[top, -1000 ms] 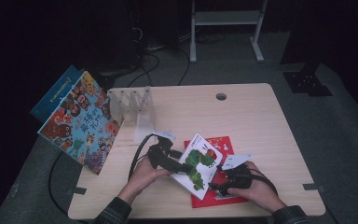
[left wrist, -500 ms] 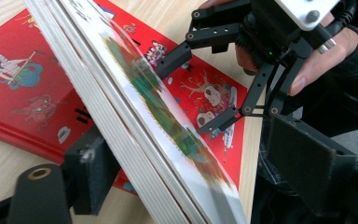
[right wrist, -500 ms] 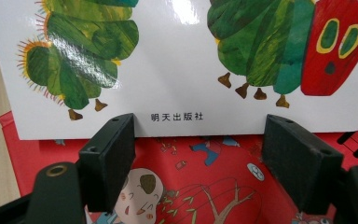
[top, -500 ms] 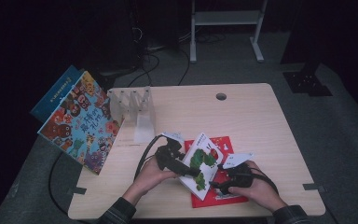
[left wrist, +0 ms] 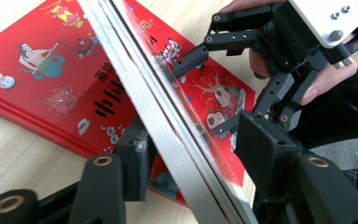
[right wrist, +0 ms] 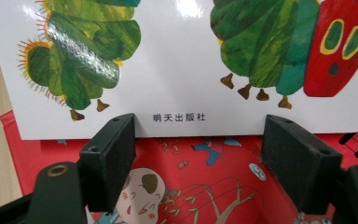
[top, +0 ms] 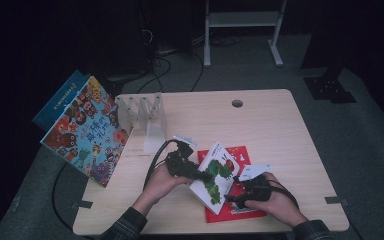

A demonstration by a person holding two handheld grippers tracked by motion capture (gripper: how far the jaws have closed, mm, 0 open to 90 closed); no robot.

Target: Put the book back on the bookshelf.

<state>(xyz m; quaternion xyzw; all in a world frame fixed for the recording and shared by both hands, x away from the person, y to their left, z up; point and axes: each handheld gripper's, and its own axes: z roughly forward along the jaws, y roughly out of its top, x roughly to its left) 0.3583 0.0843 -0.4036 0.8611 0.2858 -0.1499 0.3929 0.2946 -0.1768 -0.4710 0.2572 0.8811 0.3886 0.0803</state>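
Where the pale wooden table [top: 280, 135] ends at its left edge, a large colourful picture book [top: 87, 131] leans upright with a blue book [top: 60, 97] behind it, and just to their right stands a clear plastic book rack [top: 142, 112]. Nearer the person, left of centre, the left gripper [top: 206, 176] reaches in from the left hand [top: 160, 182], its jaws set astride the edge of a white caterpillar book [top: 216, 170]. In the left gripper view one jaw sits close against the page block while the other stands a little off the cover, so whether the book is actually clamped cannot be told. The caterpillar book is tilted up on one edge, resting over a flat red book [top: 237, 205] that lies on the table. Further right, the right gripper [top: 232, 198], held in the right hand [top: 272, 202], points at the lifted book's lower edge; in the right gripper view its jaws stand wide apart, holding nothing, with the white cover just beyond them. The likely risk is that the book slips or flops open if the left jaws grip only a few pages or hold loosely. Its glossy cover could also slide, dropping it back onto the red book or dragging that book across the table.
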